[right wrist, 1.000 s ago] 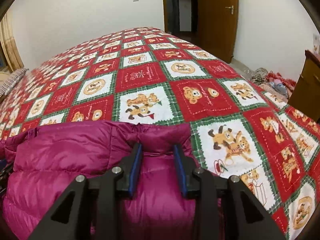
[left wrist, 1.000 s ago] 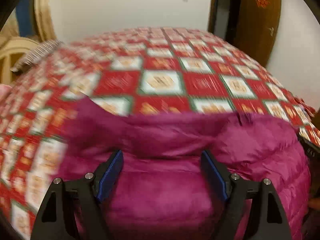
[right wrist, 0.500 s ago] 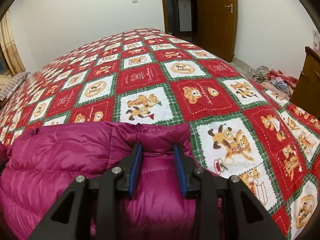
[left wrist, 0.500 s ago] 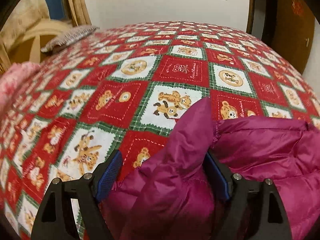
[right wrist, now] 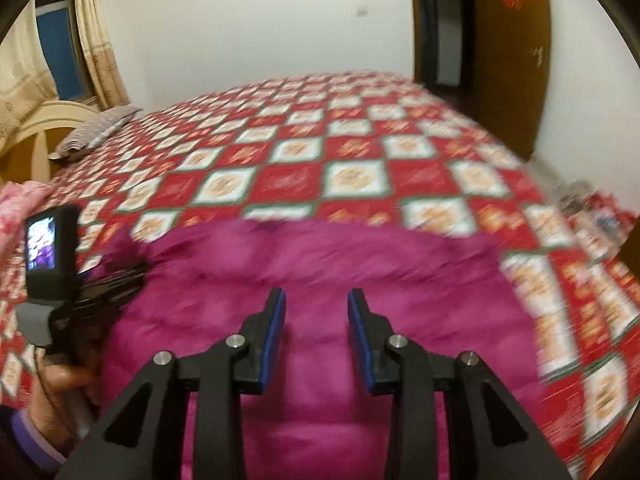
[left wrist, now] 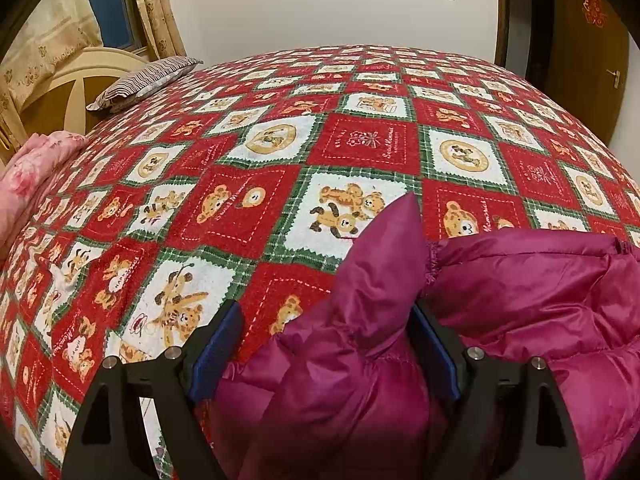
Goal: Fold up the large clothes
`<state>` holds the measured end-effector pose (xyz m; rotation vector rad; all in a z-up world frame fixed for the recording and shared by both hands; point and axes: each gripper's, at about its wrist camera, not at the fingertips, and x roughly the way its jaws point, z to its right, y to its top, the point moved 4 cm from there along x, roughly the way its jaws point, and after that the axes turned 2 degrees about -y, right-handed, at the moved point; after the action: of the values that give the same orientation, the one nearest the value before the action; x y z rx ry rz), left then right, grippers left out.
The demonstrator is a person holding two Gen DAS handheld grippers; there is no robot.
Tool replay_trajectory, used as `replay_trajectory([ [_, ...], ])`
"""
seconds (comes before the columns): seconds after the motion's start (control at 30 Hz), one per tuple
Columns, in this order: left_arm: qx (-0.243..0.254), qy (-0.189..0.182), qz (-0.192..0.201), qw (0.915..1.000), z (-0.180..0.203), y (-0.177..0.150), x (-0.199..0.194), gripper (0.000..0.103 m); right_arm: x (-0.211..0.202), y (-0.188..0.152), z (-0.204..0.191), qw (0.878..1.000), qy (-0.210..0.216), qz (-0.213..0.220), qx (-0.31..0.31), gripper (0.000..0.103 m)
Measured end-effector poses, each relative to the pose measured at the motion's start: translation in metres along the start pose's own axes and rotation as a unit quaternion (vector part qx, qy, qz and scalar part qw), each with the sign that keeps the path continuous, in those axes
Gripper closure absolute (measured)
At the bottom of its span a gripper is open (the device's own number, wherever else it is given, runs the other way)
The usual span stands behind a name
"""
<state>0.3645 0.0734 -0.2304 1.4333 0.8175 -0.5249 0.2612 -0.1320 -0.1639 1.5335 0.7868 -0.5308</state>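
two sets of jaws are working one garment. the left gripper (left wrist: 326, 354) is standing with its jaws spread wide around a raised fold of the magenta down jacket (left wrist: 520, 300), the left pad clear of the cloth, so nothing is being clamped. the right gripper (right wrist: 316, 334) is hovering with its jaws partly spread and empty above the jacket's padded body. the jacket is lying at the near edge of the bed (left wrist: 360, 148), on the red bear-print cover. to fold well, the left jaws are needing a firm bite on the fold while the right is flattening the bulk.
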Motion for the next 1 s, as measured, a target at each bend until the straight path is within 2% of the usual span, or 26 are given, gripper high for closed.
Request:
replay_trajectory([
  [0.07, -0.002, -0.002, 0.000, 1.0000, 0.000, 0.000, 0.000, 0.019, 0.017, -0.009, -0.007, 1.000, -0.010, -0.013, -0.003, 0.067],
  [0.13, -0.003, -0.003, -0.001, 1.0000, 0.000, 0.000, 0.000, 0.019, 0.027, -0.014, -0.008, 1.000, -0.020, -0.005, -0.007, 0.067],
  [0.43, 0.011, 0.001, -0.004, 0.9999, 0.002, 0.001, -0.008, 0.019, 0.038, -0.019, -0.002, 1.000, -0.002, 0.010, 0.004, 0.067],
  [0.47, 0.016, -0.009, -0.003, 0.9998, 0.000, 0.000, -0.016, 0.019, 0.038, -0.019, -0.001, 1.000, 0.000, 0.010, 0.005, 0.067],
  [0.57, 0.003, -0.077, 0.007, 0.9970, -0.016, -0.009, -0.054, 0.019, 0.038, -0.019, -0.001, 1.000, -0.001, 0.011, 0.004, 0.067],
  [0.67, -0.013, -0.115, -0.002, 0.9933, -0.038, -0.028, -0.078, 0.019, 0.037, -0.020, -0.001, 1.000, -0.004, 0.010, 0.002, 0.067],
  [0.8, -0.071, -0.183, -0.009, 0.9805, -0.060, -0.064, -0.096, 0.019, 0.032, -0.017, -0.001, 1.000, -0.013, -0.002, -0.003, 0.068],
  [1.0, -0.096, -0.221, -0.035, 0.9700, -0.039, -0.088, -0.086, 0.019, -0.020, -0.009, -0.014, 0.999, 0.026, 0.036, 0.017, 0.068],
])
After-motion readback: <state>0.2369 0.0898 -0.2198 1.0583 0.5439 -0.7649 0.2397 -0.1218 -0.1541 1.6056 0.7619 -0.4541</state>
